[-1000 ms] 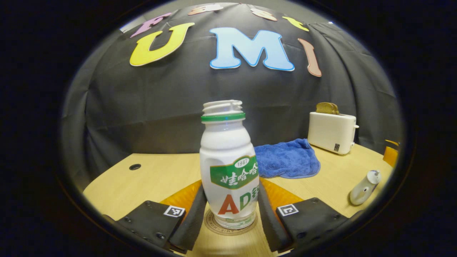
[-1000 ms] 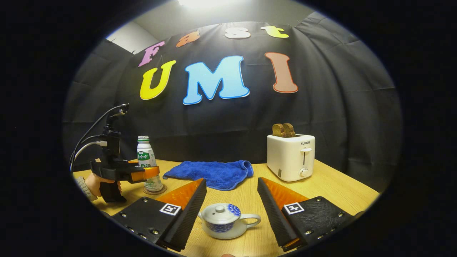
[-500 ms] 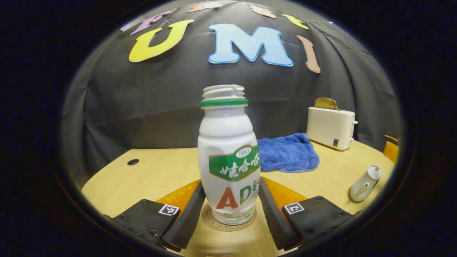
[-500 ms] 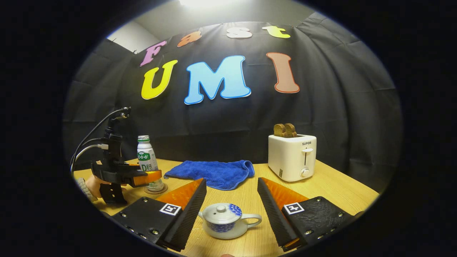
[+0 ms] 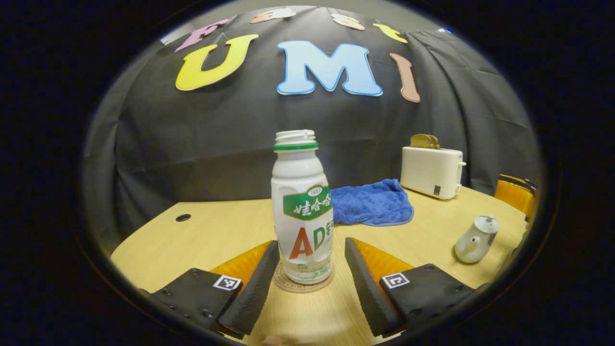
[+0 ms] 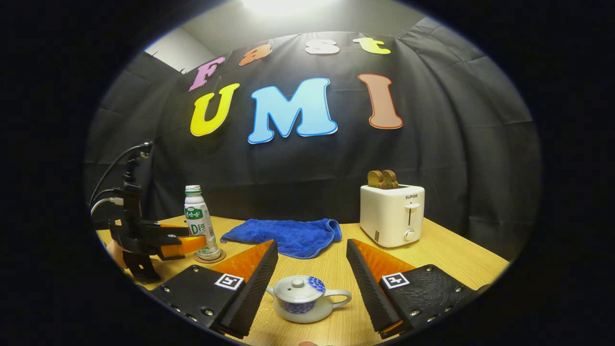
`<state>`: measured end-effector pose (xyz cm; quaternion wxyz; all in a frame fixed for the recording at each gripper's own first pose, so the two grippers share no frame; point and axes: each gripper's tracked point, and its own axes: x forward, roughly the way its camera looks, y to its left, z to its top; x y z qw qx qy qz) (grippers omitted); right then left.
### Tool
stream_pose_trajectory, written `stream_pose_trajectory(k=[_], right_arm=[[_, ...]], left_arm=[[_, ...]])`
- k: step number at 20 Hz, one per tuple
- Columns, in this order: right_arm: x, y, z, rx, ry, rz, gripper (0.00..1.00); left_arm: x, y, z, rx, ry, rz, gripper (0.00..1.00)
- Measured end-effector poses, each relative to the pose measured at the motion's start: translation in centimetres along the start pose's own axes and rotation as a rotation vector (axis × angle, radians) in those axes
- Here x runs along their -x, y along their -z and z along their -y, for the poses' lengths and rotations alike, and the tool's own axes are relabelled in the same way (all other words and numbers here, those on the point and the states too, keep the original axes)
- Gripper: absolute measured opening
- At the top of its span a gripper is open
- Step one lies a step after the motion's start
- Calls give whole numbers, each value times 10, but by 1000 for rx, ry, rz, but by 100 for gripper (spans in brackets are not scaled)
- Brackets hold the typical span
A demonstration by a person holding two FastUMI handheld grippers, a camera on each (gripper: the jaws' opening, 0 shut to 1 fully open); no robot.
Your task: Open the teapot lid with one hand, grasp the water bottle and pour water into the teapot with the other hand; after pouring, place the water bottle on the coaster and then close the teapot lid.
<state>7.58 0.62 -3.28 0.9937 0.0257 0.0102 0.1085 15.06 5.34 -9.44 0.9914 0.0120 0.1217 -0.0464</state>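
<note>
The pale wood-grain table [image 6: 447,250] has bare room at 9 o'clock in the left gripper view. The smooth white toaster [image 6: 391,221] and soft blue towel [image 6: 288,235] sit at the back. The white water bottle [image 5: 301,206], uncapped with a green neck ring, stands upright on the round coaster [image 5: 303,283]. The left gripper [image 5: 310,274] is spread, its fingers clear of the bottle. The squat glazed teapot [image 6: 303,298], lid [image 6: 299,287] on, sits between the right gripper's [image 6: 311,283] spread fingers.
</note>
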Motion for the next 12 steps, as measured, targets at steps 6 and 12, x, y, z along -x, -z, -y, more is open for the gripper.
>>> stream_pose_trajectory(k=[6,12], right_arm=[[1,-3,10,-17,27,14,89],[4,-7,8,1,29,30,89]], left_arm=[[58,-17,3,49,0,88,96],[106,-21,15,148,28,157,100]])
